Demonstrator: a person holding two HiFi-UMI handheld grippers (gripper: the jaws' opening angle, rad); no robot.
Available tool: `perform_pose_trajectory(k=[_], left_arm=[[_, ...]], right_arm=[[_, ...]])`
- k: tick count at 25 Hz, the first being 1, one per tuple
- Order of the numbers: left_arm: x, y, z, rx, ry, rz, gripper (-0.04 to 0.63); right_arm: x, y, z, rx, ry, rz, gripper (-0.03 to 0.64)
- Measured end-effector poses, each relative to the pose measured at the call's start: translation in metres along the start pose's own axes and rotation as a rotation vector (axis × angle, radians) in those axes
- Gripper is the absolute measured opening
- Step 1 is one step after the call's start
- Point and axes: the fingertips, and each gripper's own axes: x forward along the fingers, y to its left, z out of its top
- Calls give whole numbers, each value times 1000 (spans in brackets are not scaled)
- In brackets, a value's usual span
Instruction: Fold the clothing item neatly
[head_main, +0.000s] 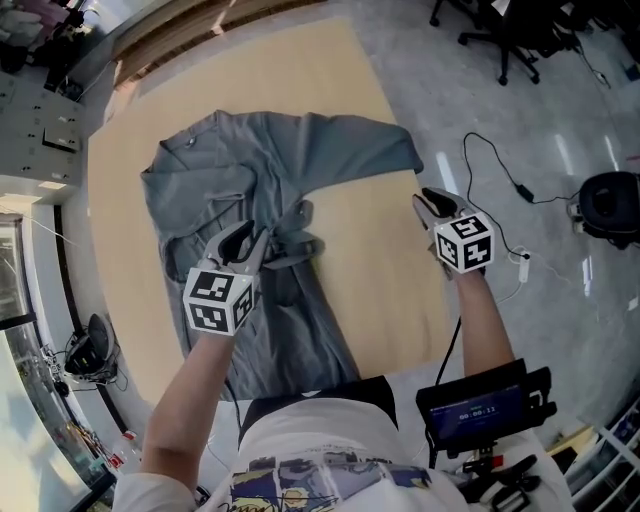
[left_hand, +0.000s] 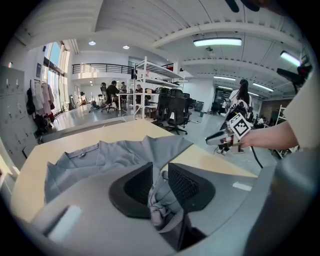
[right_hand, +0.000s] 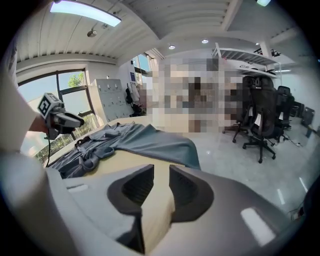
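A grey long-sleeved shirt (head_main: 250, 165) lies spread and rumpled on a tan table (head_main: 385, 270). One sleeve (head_main: 385, 150) stretches toward the right edge. My left gripper (head_main: 255, 240) sits over the shirt's middle, shut on a bunched fold of its fabric (left_hand: 161, 197); the cloth fills the gap between the pads. My right gripper (head_main: 428, 205) hovers at the table's right edge, just below the sleeve end and apart from it. Its jaws stand open with only bare tabletop (right_hand: 150, 210) seen between them. The sleeve (right_hand: 150, 142) lies ahead of it.
The shirt's lower part hangs off the near table edge by the person's waist. A cable (head_main: 495, 165) and a black round object (head_main: 610, 205) lie on the floor to the right. Office chairs (head_main: 510, 40) stand beyond. A screen device (head_main: 478, 405) is at the right hip.
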Motion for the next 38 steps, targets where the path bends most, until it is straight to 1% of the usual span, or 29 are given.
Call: perform_pose_trajectory(k=[6, 12, 14, 17, 24, 30, 35, 38], left_arm=[[-14, -23, 5, 1, -17, -42, 106], [-24, -36, 6, 16, -21, -59, 106], [-25, -39, 5, 15, -20, -59, 106], [-26, -41, 1, 9, -11, -64, 106], [-23, -43, -8, 9, -10, -75, 101], [-24, -50, -15, 14, -10, -90, 101], [-26, -42, -23, -17, -15, -83, 94], [-28, -43, -25, -18, -16, -83, 86]], right_arm=[[25, -29, 10, 37, 8, -23, 83], [53, -49, 14, 88, 18, -15, 114], [60, -56, 17, 125, 7, -6, 124], [67, -64, 22, 188, -18, 9, 160], [87, -76, 14, 315, -22, 37, 176], [93, -76, 9, 422, -46, 98, 176], [101, -71, 7, 518, -71, 153, 174], [99, -71, 6, 572, -81, 179, 157]])
